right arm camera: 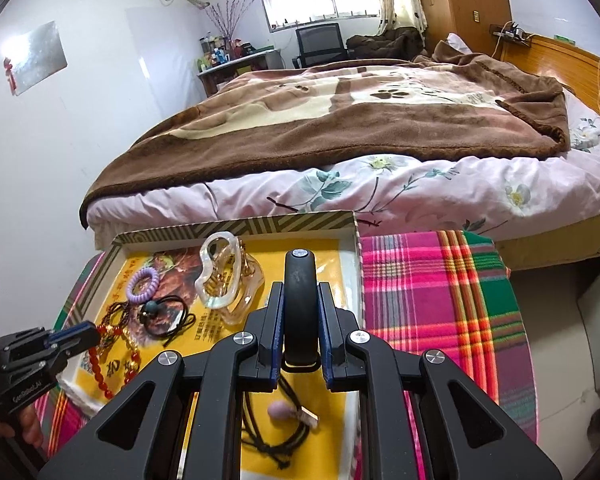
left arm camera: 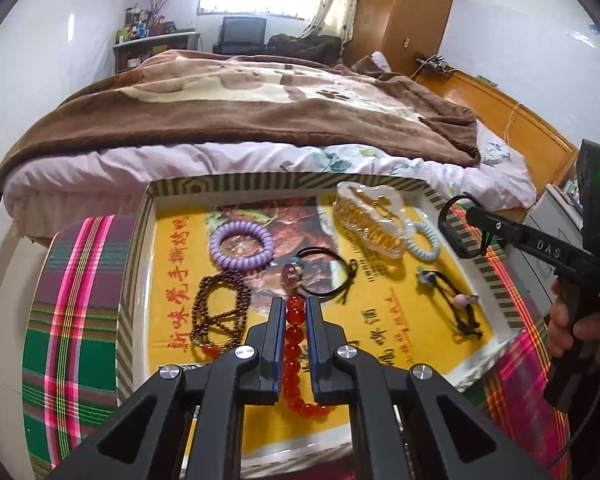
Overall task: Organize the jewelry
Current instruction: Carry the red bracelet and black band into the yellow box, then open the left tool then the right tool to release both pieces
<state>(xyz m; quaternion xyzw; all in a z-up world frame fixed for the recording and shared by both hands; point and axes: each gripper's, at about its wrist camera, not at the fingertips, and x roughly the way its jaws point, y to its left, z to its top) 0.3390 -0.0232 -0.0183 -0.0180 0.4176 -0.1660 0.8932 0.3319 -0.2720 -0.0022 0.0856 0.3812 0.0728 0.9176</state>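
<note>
Done: most pieces already in shallow striped-rim cardboard tray (left arm camera: 172, 190).
Left gripper (left arm camera: 296, 312): jaws clamped on red glass-bead bracelet (left arm camera: 293, 354).
Right gripper (right arm camera: 300, 300): jaws clamped on black oval ring (right arm camera: 300, 304).
Left: both pieces unplaced.
</note>
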